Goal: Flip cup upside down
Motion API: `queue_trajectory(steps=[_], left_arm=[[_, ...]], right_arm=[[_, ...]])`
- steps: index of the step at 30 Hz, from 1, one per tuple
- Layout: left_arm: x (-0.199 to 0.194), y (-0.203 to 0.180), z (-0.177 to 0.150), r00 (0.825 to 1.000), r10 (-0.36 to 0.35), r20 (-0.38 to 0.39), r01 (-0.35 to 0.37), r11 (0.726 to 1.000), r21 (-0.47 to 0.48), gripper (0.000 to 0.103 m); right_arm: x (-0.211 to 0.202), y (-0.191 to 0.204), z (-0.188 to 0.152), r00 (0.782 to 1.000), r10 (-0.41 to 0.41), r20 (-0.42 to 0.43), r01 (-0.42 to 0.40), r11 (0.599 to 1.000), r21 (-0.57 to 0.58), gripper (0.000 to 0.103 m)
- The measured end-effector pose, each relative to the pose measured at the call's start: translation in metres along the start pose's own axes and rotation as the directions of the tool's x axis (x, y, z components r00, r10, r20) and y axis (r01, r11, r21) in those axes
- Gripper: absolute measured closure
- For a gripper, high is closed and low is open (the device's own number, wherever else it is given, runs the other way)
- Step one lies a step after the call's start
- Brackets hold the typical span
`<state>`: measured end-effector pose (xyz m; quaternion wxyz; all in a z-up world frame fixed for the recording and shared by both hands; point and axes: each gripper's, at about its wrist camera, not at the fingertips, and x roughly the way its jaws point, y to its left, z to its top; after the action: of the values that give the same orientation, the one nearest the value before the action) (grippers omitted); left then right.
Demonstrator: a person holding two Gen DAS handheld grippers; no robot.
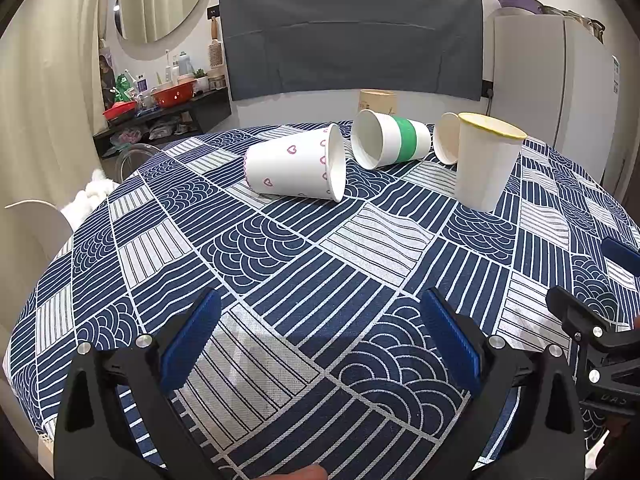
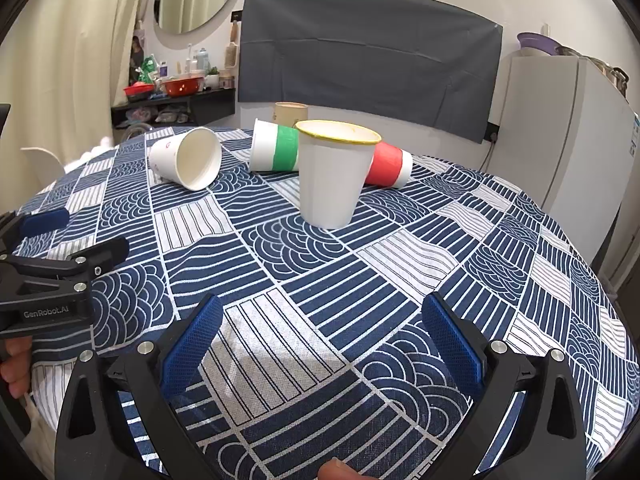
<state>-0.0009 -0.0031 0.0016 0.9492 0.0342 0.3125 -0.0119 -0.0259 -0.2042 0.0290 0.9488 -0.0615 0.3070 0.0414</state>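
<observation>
A white paper cup with a yellow rim stands upright, mouth up, on the patterned tablecloth; it also shows in the right wrist view. My left gripper is open and empty, well short of the cups. My right gripper is open and empty, with the yellow-rimmed cup ahead of it at some distance. The right gripper shows at the right edge of the left wrist view. The left gripper shows at the left edge of the right wrist view.
Three cups lie on their sides behind: one with pink hearts, one with a green band, one with a red band. A beige cup stands at the far table edge. A white fridge is at right.
</observation>
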Motion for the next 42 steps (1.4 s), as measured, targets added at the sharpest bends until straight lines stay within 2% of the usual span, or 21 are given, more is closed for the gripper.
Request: queue_trajectory(steps=[13,15,19,24,31,37,42], left_arm=[[-0.003,0.000,-0.001,1.000,0.009,0.022,-0.009,1.000,0.003,0.006],[-0.003,0.000,-0.002,1.000,-0.013,0.007,0.013,1.000,0.012,0.006],[-0.004,-0.001,-0.002,0.999,-0.042,0.005,0.042,0.999,0.019,0.006],[-0.005,-0.002,0.002,0.997,-0.077,-0.015,0.077,0.997,0.022,0.006],[-0.014,-0.003,0.019,0.993,-0.114,-0.001,0.114,0.993,0.027,0.006],[-0.011,0.003,0.040,0.995,-0.098,0.014,0.098,0.995,0.022,0.006],[-0.005,0.010,0.056,0.996,-0.090,0.020,0.090,0.996,0.021,0.006]], right_arm=[[0.000,0.001,0.000,1.000,0.003,0.002,-0.003,1.000,-0.004,0.008],[0.002,0.000,0.001,1.000,0.018,-0.019,-0.018,1.000,-0.001,0.008],[0.012,-0.008,0.002,0.991,0.099,-0.084,-0.096,0.994,0.043,0.008],[0.016,-0.014,0.004,0.988,0.111,-0.112,-0.104,0.992,0.066,0.008],[0.017,-0.024,0.027,0.991,0.083,-0.107,-0.077,0.995,0.063,0.008],[0.032,-0.034,0.051,0.985,0.129,-0.117,-0.119,0.989,0.092,0.008],[0.048,-0.039,0.069,0.987,0.118,-0.107,-0.108,0.989,0.099,0.008]])
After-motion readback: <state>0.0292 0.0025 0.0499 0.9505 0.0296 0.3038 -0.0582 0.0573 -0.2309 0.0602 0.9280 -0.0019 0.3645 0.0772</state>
